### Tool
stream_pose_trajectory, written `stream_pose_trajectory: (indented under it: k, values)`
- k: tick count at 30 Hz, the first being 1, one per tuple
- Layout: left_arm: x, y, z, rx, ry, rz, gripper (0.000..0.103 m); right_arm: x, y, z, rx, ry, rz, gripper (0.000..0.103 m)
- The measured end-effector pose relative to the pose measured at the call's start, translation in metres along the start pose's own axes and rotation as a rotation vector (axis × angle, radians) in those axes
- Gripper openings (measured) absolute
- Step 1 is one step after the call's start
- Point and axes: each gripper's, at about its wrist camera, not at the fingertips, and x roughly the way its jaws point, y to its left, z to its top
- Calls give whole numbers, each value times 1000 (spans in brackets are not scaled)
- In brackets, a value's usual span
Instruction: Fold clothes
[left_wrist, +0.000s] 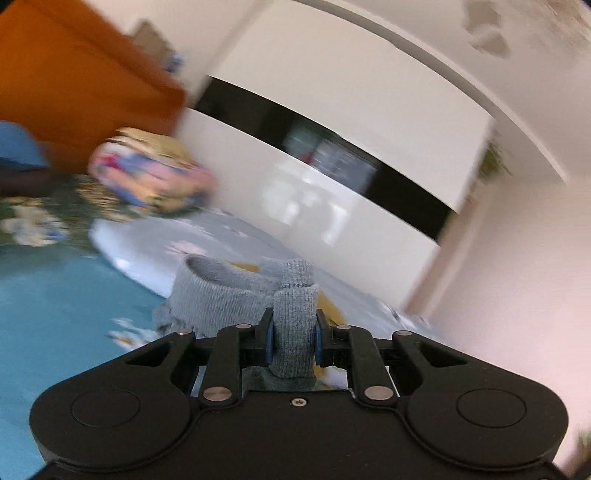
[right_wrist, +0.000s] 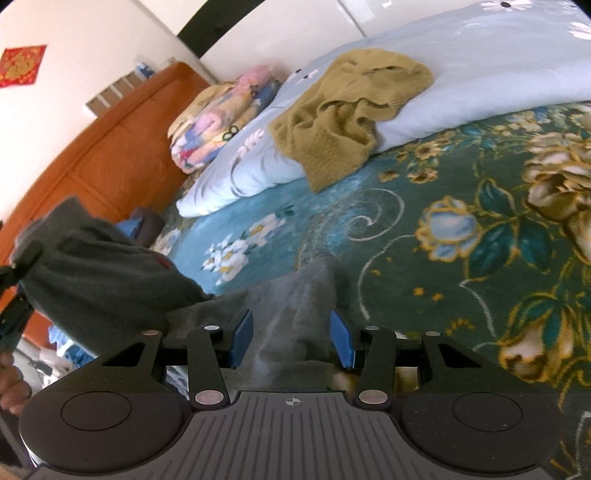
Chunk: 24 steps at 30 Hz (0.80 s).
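Spreading across the bed is a dark green floral blanket (right_wrist: 461, 229), gold roses and white blossoms woven through it, and that blanket is our landmark. At its far edge lies a pale blue quilt (right_wrist: 480, 88) with an olive-yellow knitted sweater (right_wrist: 354, 110) crumpled on top, one corner spilling down onto the blanket. Beyond the quilt sits a folded pastel bedspread (right_wrist: 218, 118), and behind that rises an orange wooden headboard (right_wrist: 110, 155). A red paper decoration (right_wrist: 20, 66) hangs on the cream wall above. The left wrist view is badly smeared, but white cabinets with a dark band (left_wrist: 332, 155) show past the quilt.

Now the hands. The left gripper (left_wrist: 293, 338) points nearly level above the blanket, its blue pads pinching a doubled fold of the grey knitted garment (left_wrist: 236, 295), with a ribbed opening standing up just ahead of the fingers. The grip is narrow and firm. From the right wrist view, that same gripper appears at the left edge, lifted off the blanket with dark grey cloth bunched below it.

The right gripper (right_wrist: 291, 341) tilts down toward the blanket, jaws roughly half open. Grey fabric runs between its blue pads (right_wrist: 242, 338); whether they actually press on it, I cannot tell. Fingers of a person's hand (right_wrist: 13, 387) show at the lower left edge.
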Motion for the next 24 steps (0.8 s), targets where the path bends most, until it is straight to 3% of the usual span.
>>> stream_pose_trajectory:
  k: [6,9,13,14,17,21,24]
  values:
    - [49,-47,-79,129,246,-57,16,-5,-18,-4,40,-9,-9,43]
    - [61,-54,-118,180,353,-57,17,-8,-24,-5,52,-15,-7,43]
    - [72,-52,-146,218,447,-62,21,-6,-27,-5,72,-21,9,43]
    - [72,-53,-149,236,457,-63,23,-5,-27,-5,75,-21,15,43]
    - [59,-53,-145,220,458,-102,46,-2,-21,-4,61,-23,43,43]
    - [23,-35,-128,98,411,-121,51,2,-7,0,24,-34,92,43]
    - [0,-12,-115,68,333,-22,54,10,8,5,-20,-27,128,43]
